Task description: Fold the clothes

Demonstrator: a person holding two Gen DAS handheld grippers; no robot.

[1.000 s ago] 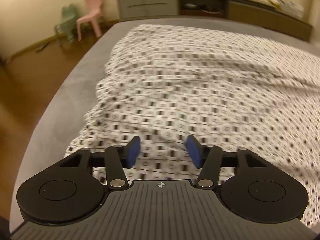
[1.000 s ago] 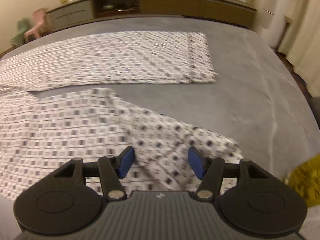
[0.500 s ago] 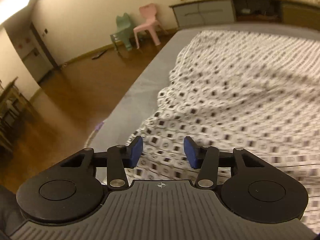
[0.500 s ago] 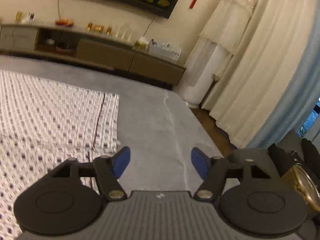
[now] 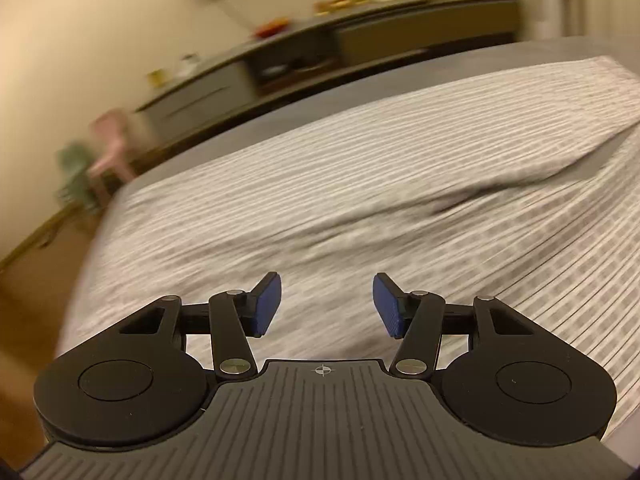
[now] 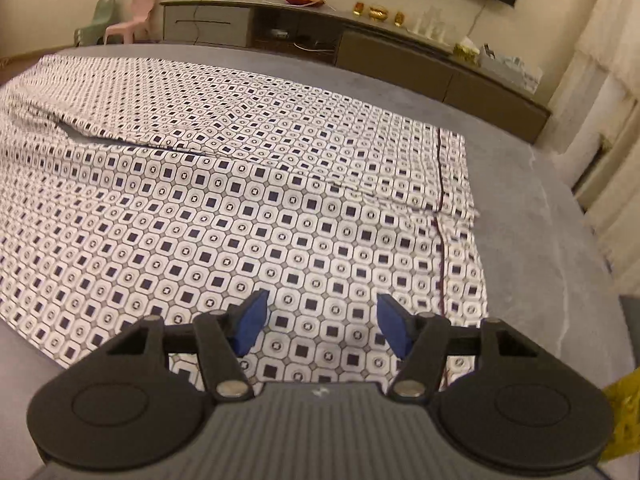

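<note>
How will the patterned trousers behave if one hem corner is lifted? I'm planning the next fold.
Likely floppy: the trousers lie flat with soft ripples and a loose fold between the legs, so a lifted corner would probably drape and trail. Probably light, as the cloth looks thin. It may drag rather than slide on the grey bed, which looks matte.

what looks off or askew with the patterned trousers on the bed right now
The patterned trousers lie mostly flat on the grey bed, but the two legs do not line up: their hems are staggered, and a dark gap opens where the upper leg lifts. Nothing looks torn or spilled.
</note>
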